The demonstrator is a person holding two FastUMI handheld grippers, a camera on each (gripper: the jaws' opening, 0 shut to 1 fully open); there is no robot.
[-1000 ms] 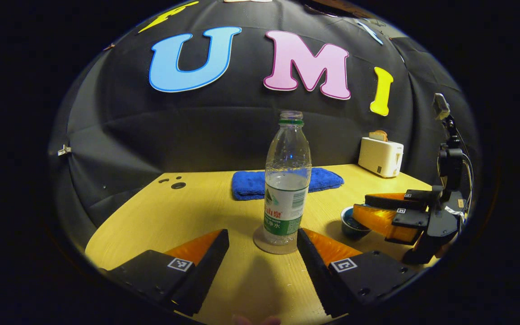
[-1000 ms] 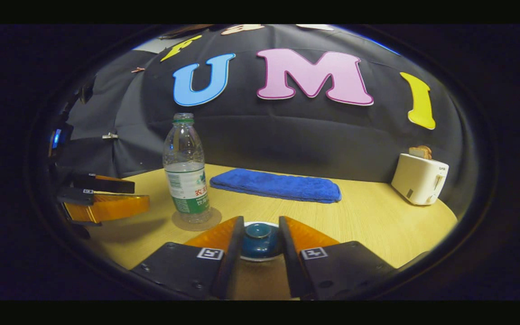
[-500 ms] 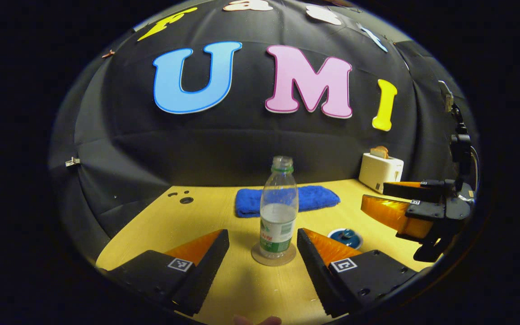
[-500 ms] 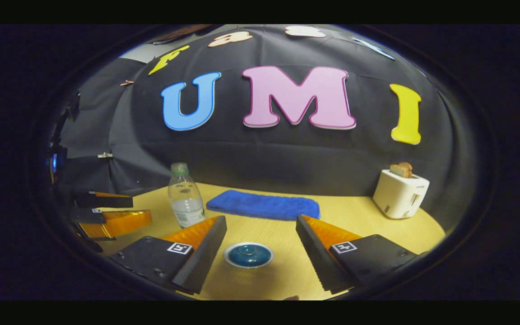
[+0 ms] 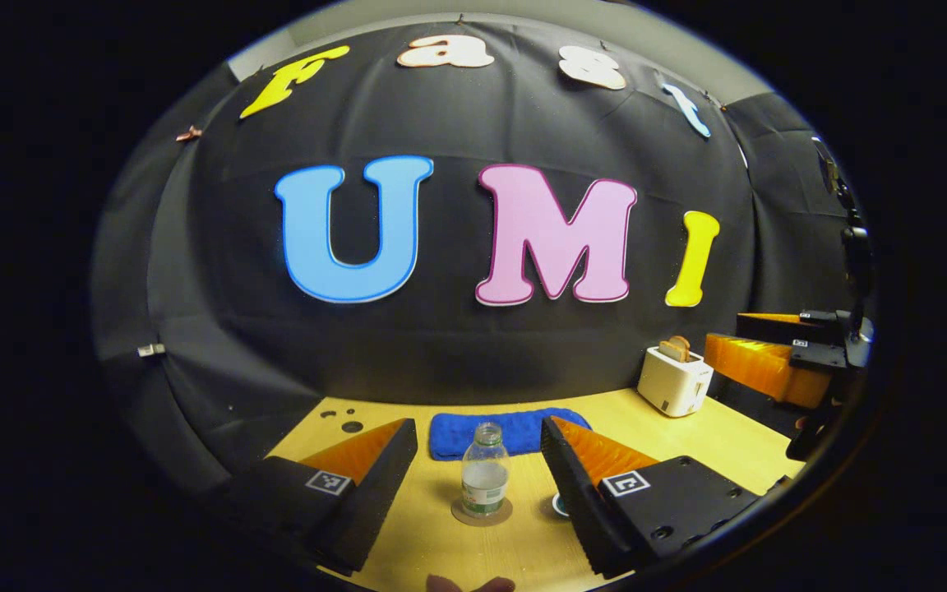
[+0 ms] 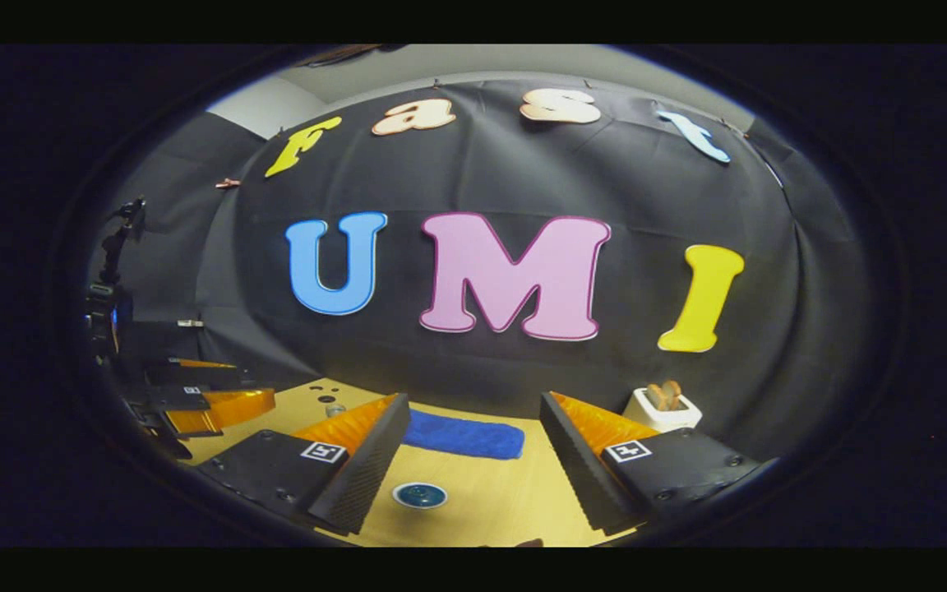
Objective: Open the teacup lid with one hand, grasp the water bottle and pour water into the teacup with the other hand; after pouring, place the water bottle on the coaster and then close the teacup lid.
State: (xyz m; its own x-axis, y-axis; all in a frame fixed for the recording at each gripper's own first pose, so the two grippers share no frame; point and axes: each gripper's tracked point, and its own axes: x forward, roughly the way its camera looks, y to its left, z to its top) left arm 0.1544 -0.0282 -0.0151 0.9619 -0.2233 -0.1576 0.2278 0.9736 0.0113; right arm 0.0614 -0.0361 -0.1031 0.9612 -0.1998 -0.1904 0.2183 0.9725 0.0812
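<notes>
In the left gripper view a clear water bottle (image 5: pixel 485 477), uncapped and partly full, stands upright on a round coaster (image 5: pixel 482 515) far below. My left gripper (image 5: pixel 478 427) hangs open high above it, holding nothing. A sliver of the teacup (image 5: pixel 557 504) peeks out beside its right finger. In the right gripper view the small blue teacup (image 6: pixel 420 494) sits on the table with its lid on. My right gripper (image 6: pixel 473 403) is open well above it. The bottle's top (image 6: pixel 334 409) shows behind its left finger.
A blue towel (image 5: pixel 498 432) lies at the back of the wooden table (image 5: pixel 712 436), and a white toaster (image 5: pixel 672 380) with bread stands at the back right. The right gripper (image 5: pixel 769 362) shows at the right edge; the left gripper (image 6: pixel 194 399) shows at the left.
The right gripper was shut on the teacup lid, then opened and left it on the cup. Both grippers have risen and drawn back from the table.
</notes>
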